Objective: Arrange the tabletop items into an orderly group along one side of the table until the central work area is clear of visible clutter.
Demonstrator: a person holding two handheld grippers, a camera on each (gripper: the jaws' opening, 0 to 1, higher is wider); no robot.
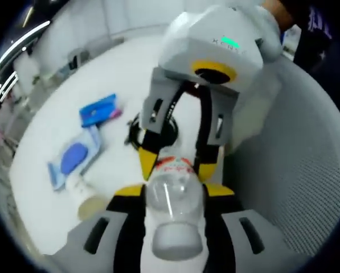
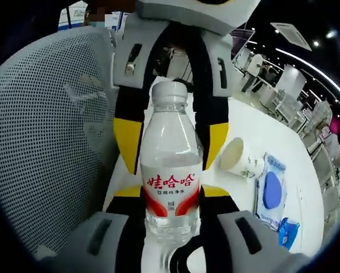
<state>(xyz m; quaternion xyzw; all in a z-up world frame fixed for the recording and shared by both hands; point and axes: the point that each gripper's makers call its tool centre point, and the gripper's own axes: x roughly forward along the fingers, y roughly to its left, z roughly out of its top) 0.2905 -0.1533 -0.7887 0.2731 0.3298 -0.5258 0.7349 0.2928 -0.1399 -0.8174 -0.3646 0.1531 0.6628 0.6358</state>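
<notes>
Both views facing each other at close range across the water bottle (image 2: 171, 170), each seeing the opposite tool, sharing the white table (image 1: 124, 74)

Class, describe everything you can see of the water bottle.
The bottle is clear plastic with a white screw cap and a red-and-white label bearing red Chinese characters. It looks mostly empty. Both tongs close on it from opposite ends: the left tongs near its cap end, the right tongs at its base end. It is held above the white table.
</notes>
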